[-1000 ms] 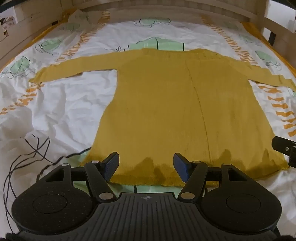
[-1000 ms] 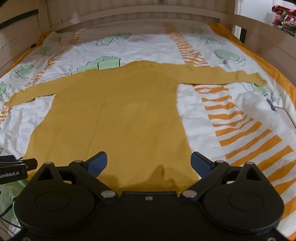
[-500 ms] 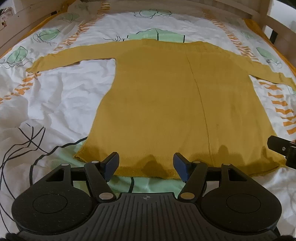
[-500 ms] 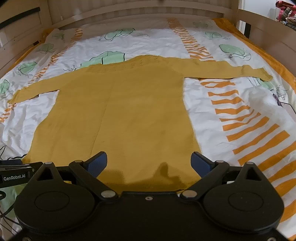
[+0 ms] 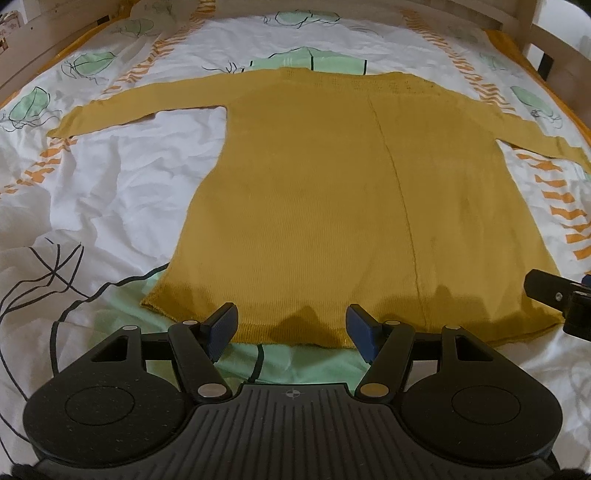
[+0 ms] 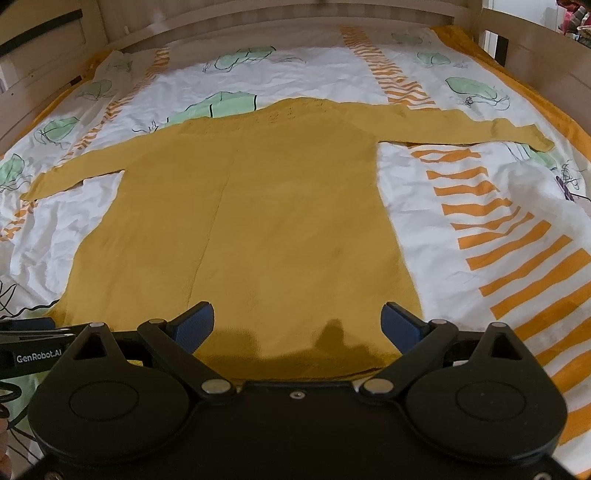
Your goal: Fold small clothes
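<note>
A mustard yellow knit sweater (image 5: 332, 192) lies flat on the bed, both sleeves spread out, hem toward me. It also fills the right wrist view (image 6: 258, 221). My left gripper (image 5: 291, 326) is open and empty, hovering just over the hem left of its middle. My right gripper (image 6: 297, 325) is open wide and empty over the hem's right part. The right gripper's edge shows at the far right of the left wrist view (image 5: 561, 299); the left gripper's edge shows at the far left of the right wrist view (image 6: 33, 350).
The bed cover (image 5: 110, 192) is white with green leaf prints and orange stripes (image 6: 517, 236), somewhat wrinkled. A wooden bed frame (image 6: 258, 14) runs along the far side and both sides (image 5: 546, 40).
Both grippers have pulled back and up a little toward me, so more of the hem and sweater shows. Jaws stay open; the sweater has not moved.
</note>
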Motion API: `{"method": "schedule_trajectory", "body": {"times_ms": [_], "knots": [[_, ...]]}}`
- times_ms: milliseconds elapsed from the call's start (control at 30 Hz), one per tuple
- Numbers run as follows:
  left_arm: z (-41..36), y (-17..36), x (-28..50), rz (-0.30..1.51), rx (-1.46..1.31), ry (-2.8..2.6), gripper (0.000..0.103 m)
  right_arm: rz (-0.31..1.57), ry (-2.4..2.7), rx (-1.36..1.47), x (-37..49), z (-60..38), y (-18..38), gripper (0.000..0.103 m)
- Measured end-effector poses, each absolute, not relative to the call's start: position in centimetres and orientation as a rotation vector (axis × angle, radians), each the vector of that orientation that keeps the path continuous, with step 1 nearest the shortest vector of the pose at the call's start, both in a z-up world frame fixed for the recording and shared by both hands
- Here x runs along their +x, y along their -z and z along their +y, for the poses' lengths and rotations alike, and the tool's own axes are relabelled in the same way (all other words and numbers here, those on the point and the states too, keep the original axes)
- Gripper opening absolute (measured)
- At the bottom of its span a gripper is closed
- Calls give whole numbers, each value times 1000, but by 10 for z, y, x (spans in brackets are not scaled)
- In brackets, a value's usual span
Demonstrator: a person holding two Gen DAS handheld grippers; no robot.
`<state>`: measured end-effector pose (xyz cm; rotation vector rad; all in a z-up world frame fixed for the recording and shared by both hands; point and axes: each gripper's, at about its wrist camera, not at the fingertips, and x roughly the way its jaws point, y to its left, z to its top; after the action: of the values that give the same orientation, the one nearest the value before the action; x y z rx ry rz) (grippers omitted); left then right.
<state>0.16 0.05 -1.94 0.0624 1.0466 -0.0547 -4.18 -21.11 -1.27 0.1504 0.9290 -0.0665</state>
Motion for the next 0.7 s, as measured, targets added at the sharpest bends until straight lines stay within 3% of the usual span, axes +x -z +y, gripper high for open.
{"method": "schedule_trajectory", "body": {"times_ms": [700], "knots": [[2, 18, 6, 1033, 44, 69, 63, 925, 44, 149, -35, -206, 14, 98]]}}
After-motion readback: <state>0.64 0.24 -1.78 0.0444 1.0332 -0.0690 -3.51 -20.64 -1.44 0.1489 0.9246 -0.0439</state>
